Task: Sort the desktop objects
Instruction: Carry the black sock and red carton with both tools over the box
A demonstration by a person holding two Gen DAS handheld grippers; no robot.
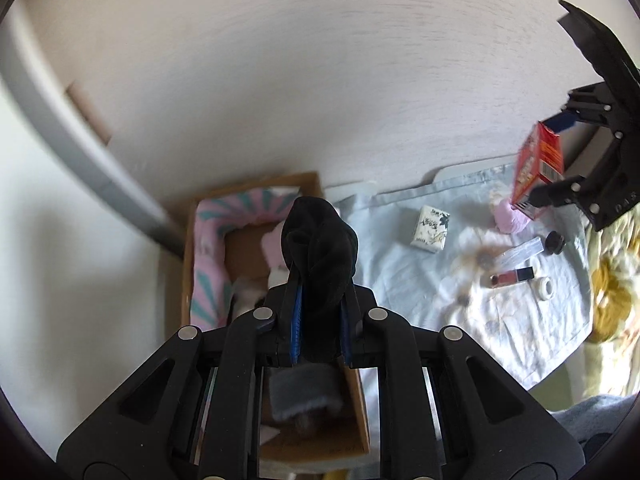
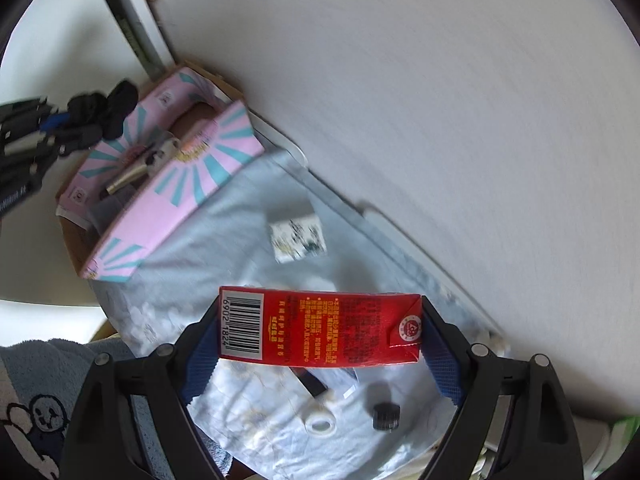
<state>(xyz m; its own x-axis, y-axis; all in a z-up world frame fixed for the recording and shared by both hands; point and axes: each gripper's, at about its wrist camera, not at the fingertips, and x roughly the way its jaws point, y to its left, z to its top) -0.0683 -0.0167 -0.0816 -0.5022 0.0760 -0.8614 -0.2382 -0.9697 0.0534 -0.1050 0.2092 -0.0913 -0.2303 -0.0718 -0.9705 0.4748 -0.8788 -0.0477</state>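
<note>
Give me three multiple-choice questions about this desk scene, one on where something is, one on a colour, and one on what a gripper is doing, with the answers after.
1. Where is the black cloth bundle?
A. Flat on the pale blue cloth
B. Between the left hand-held gripper's fingers, over the cardboard box
C. Under the red carton

2. What colour is the carton with the barcode?
A. Red
B. Green
C. White

3. What is the right hand-held gripper doing?
A. Hanging open and empty
B. Shut on the carton
C. Shut on the white ring

Answers:
B, the left hand-held gripper clamps it in front of the cardboard box.
A, its printed faces are red.
B, a blue pad presses each end, with the white ring loose on the pale blue cloth.
</note>
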